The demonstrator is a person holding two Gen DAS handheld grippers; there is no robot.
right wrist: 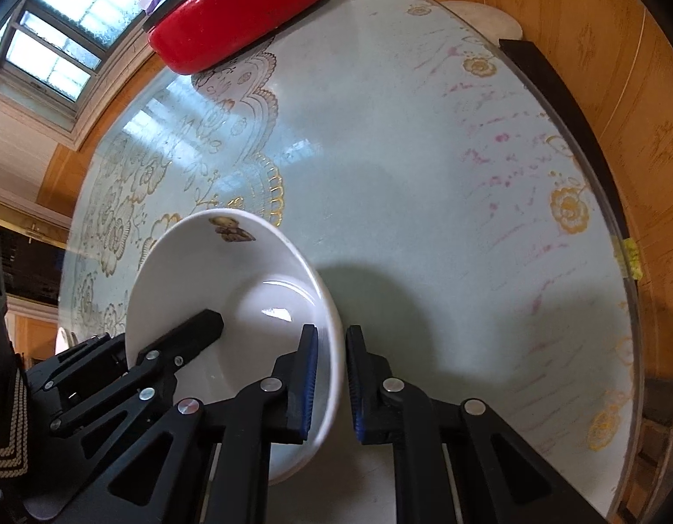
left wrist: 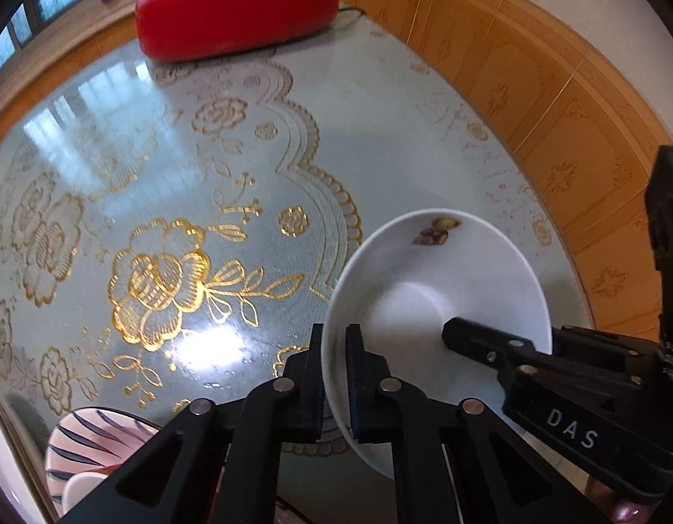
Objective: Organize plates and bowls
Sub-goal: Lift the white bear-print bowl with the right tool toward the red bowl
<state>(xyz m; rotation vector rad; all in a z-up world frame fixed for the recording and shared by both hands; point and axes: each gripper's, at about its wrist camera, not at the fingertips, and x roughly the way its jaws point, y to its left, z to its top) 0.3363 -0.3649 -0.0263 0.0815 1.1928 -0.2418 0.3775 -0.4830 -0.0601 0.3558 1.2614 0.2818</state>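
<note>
A white bowl [left wrist: 445, 270] with a small bear print near its far rim is held between both grippers over the glass-topped table. My left gripper [left wrist: 335, 375] is shut on the bowl's left rim, one finger inside and one outside. My right gripper [right wrist: 332, 371] is shut on the bowl's [right wrist: 231, 279] right rim in the same way. The right gripper's inner finger [left wrist: 480, 343] reaches into the bowl from the right in the left wrist view. The left gripper's inner finger [right wrist: 192, 336] shows inside the bowl in the right wrist view. The bowl casts a shadow on the table.
A red round appliance [left wrist: 236, 8] stands at the table's far end. A pink plate with dark stripes [left wrist: 92, 436] lies near the front left. The table's floral cloth [left wrist: 162, 288] lies under glass. The table's right edge [right wrist: 616, 227] runs beside the wood-panelled wall [left wrist: 576, 100].
</note>
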